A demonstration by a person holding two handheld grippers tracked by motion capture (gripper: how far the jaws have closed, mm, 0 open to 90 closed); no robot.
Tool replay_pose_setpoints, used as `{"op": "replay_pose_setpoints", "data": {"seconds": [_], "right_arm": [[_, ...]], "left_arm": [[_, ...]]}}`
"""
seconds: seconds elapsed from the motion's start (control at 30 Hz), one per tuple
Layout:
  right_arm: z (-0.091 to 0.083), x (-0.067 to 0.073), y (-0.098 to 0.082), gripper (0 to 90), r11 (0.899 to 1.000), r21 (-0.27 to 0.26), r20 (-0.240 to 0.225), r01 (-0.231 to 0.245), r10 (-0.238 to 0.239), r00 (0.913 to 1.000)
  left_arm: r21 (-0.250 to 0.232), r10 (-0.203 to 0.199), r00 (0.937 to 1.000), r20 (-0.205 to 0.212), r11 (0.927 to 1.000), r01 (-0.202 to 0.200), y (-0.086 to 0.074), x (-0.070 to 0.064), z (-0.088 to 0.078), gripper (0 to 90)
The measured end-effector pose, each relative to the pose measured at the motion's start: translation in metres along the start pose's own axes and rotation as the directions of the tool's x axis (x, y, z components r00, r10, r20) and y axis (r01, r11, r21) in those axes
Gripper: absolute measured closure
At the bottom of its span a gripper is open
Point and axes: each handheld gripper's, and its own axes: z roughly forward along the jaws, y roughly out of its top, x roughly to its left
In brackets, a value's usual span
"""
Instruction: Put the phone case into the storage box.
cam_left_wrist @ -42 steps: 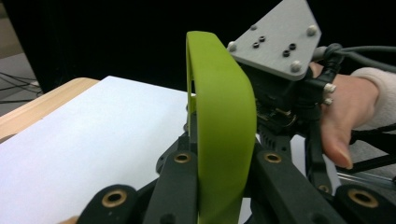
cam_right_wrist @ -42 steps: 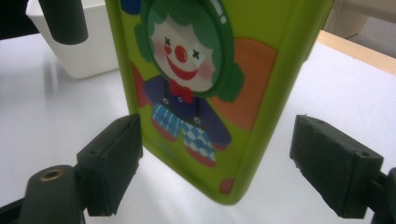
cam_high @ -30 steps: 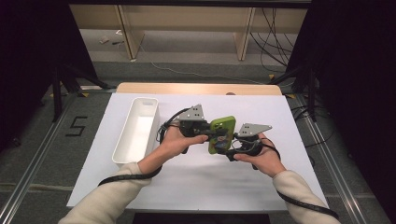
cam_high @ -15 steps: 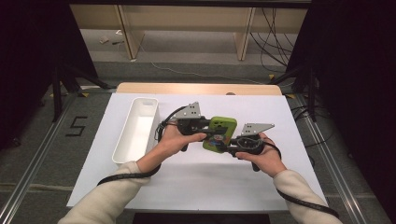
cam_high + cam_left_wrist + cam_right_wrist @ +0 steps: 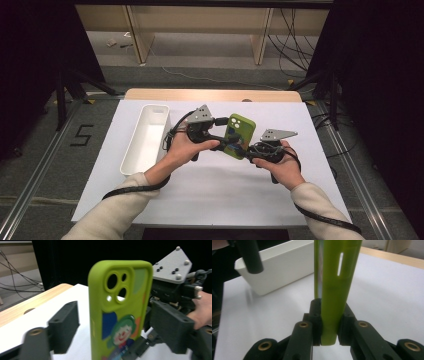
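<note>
Phone case (image 5: 239, 135) is standing upright above the surface (image 5: 210, 190); my right tool (image 5: 246, 149) is clamping its edge, my left tool (image 5: 112, 322) just opening around it.

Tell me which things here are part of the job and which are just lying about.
In the job: green phone case, clamped by the right gripper; left gripper, whose jaws have just been opening beside it.
Lying about: white bin, floor cables.

I see a matt, rubbery green phone case (image 5: 120, 312) with a printed clown; matt black plastic jaws with brass-coloured bushings; a smooth white plastic bin (image 5: 145, 137); white paper-like sheet (image 5: 210, 195) over a pale wood table (image 5: 210, 94).
</note>
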Motion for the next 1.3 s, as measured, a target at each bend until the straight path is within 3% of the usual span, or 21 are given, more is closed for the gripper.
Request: {"op": "replay_pose_setpoints", "data": {"seconds": [0.23, 0.5, 0.57, 0.8, 1.3], "right_arm": [[0.002, 0.003, 0.002, 77.8, 1.000, 0.004, 0.098, -0.019, 0.019, 0.9950], [0.007, 0.008, 0.005, 77.8, 0.998, 0.007, 0.168, -0.055, 0.053, 0.9844], [0.009, 0.009, 0.005, 77.7, 0.998, 0.012, 0.180, -0.063, 0.060, 0.9818], [0.016, 0.015, 0.006, 77.8, 0.997, 0.028, 0.205, -0.075, 0.068, 0.9763], [0.025, 0.023, 0.008, 77.7, 0.997, 0.037, 0.227, -0.071, 0.061, 0.9720]], "left_arm": [[-0.011, -0.012, 0.9968, -0.079, 0.9999, 0.012, 0.000, -0.003, -0.007, 11.1], [-0.016, 0.019, 0.9845, -0.174, 0.9996, -0.023, -0.001, -0.010, -0.006, 0.0], [-0.021, 0.044, 0.9817, -0.185, 0.9986, -0.048, -0.001, -0.012, -0.004, 0.0], [-0.033, 0.053, 0.9720, -0.229, 0.9975, -0.062, 0.000, -0.017, 0.000, 0.0], [-0.045, 0.060, 0.9620, -0.266, 0.9962, -0.075, 0.002, -0.020, 0.015, 0.0]]}}
